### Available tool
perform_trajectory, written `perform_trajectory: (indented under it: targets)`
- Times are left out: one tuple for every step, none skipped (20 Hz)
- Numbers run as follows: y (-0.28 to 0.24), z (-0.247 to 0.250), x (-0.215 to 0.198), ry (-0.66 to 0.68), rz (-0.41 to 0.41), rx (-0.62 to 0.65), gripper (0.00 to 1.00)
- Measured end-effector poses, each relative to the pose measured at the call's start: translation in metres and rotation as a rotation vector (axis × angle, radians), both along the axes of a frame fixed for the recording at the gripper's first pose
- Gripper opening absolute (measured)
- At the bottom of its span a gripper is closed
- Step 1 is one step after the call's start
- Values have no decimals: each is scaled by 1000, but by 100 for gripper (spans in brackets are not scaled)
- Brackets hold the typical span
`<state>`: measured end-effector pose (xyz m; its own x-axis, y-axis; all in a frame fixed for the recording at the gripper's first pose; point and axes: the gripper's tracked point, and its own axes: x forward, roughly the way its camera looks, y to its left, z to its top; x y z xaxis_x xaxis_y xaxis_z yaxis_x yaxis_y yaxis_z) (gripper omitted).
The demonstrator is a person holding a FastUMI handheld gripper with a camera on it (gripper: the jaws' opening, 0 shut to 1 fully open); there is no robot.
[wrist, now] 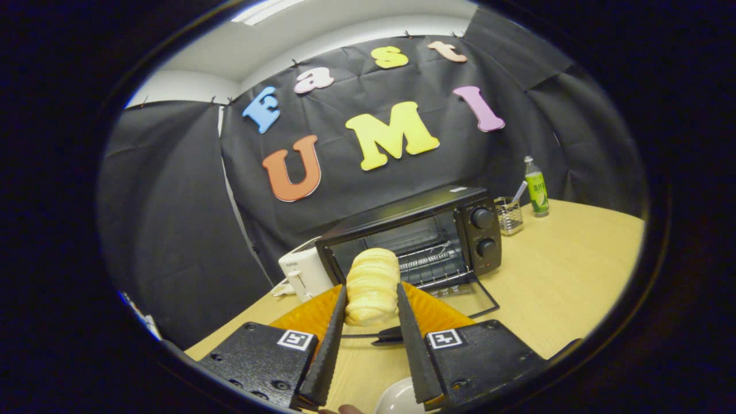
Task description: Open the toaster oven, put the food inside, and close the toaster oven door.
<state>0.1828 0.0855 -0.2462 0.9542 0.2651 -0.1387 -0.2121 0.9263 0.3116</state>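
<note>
Gripper view: gripper (371,305) clamped on the bread roll (372,286), both fingers pressing its sides, roll held above the wooden table (575,270). Toaster oven (414,241) just beyond (door (466,296) folded down flat, rack visible). White toaster (305,270) beside it.

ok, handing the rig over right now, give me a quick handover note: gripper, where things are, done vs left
Gripper: shut on the bread roll, both fingers pressing its sides, roll held up off the table.
Toaster oven: just beyond the roll, door folded down flat on the table, wire rack bare.
Done: door opened, food picked up.
Left: carry the roll forward onto the rack, release, back out, close the door.
Also around: orange plate under the roll, white appliance beside the oven.
</note>
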Motion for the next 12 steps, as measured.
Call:
perform_trajectory:
  targets:
    - [3, -5, 8, 19, 19, 49, 58]
    - [7, -7, 18, 32, 42, 98, 58]
    - [8, -8, 27, 37, 57, 140, 58]
    - [4, -10, 37, 42, 57, 176, 58]
    - [0, -9, 47, 37, 51, 209, 58]
    - [-2, -9, 57, 32, 46, 243, 58]
    - [-4, -8, 67, 31, 43, 273, 58]
    - [-6, -10, 78, 28, 35, 285, 58]
    - [-9, -13, 90, 37, 17, 283, 58]
    - [-12, -15, 99, 36, 6, 282, 58]
    - [-14, -15, 106, 36, 1, 287, 59]
    - [-15, -14, 114, 40, -2, 299, 59]
